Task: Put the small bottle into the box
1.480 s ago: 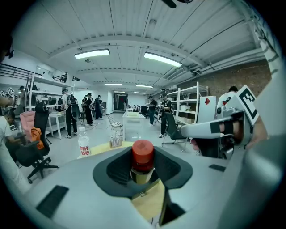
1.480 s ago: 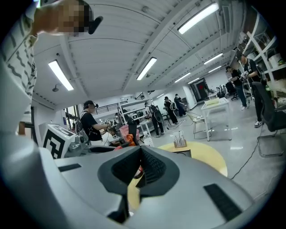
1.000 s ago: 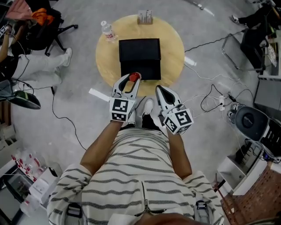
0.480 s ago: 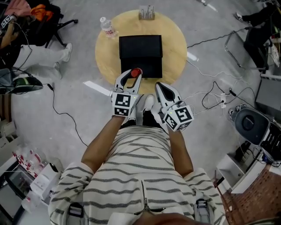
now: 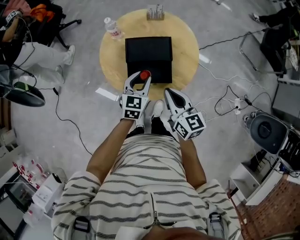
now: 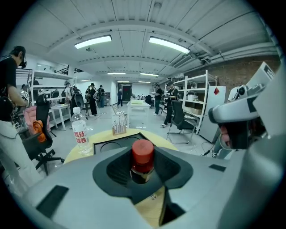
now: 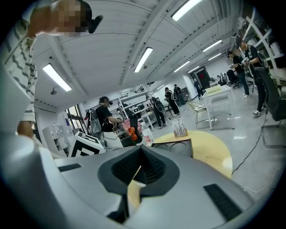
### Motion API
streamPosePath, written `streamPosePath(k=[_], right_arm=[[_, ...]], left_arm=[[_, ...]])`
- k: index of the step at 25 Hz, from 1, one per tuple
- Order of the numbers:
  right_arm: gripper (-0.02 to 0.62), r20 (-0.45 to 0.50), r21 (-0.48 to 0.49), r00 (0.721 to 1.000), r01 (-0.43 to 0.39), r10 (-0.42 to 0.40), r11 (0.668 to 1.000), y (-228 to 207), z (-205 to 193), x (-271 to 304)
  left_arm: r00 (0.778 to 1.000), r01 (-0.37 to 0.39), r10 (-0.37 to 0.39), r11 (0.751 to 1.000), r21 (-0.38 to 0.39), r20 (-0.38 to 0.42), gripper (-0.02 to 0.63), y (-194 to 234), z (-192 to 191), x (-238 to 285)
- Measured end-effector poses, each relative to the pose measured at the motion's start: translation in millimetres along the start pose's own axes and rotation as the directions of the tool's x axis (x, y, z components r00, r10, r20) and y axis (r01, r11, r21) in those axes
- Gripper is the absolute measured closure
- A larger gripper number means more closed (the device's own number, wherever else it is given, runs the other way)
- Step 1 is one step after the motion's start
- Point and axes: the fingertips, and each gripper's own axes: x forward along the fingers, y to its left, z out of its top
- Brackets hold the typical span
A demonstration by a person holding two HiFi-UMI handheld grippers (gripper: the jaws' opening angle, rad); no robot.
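The small bottle [image 5: 145, 74], dark glass with a red cap [image 6: 142, 151], stands upright between the pads of my left gripper [image 5: 140, 78], which is shut on it. In the head view the bottle hangs over the near edge of the black box [image 5: 149, 52] on the round wooden table [image 5: 185, 47]. The left gripper view shows the box [image 6: 107, 144] just beyond the bottle, with round recesses in its top. My right gripper [image 5: 169, 94] hangs beside the left one, nearer my body and off the table. Its jaws [image 7: 138, 172] are together with nothing in them.
A clear water bottle [image 5: 114, 29] stands at the table's far left edge, and a small rack of tubes [image 5: 155, 12] at its far edge. Cables [image 5: 225, 105] and equipment lie on the floor to the right. A seated person and a chair [image 5: 28, 42] are at the left.
My left gripper has carried the bottle forward and down, from the table's near rim to over the box's near edge. The right gripper has stayed put.
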Motion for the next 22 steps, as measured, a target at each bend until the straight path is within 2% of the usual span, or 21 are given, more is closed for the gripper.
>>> streamPosePath(k=[13,22], right_arm=[[0.578,-0.008,0.002,1.0,-0.006,0.006,1.0,-1.4,-2.2,-0.1],[0.578,-0.015,0.0,1.0,0.0,0.0,1.0,-3.1,-4.8,-0.1]], left_arm=[[0.999,-0.008,0.009,1.0,0.027,-0.047,0.451,3.3,-20.0,29.4],[0.997,-0.007,0.008,1.0,0.017,-0.078,0.451,2.6,-38.8,43.5]])
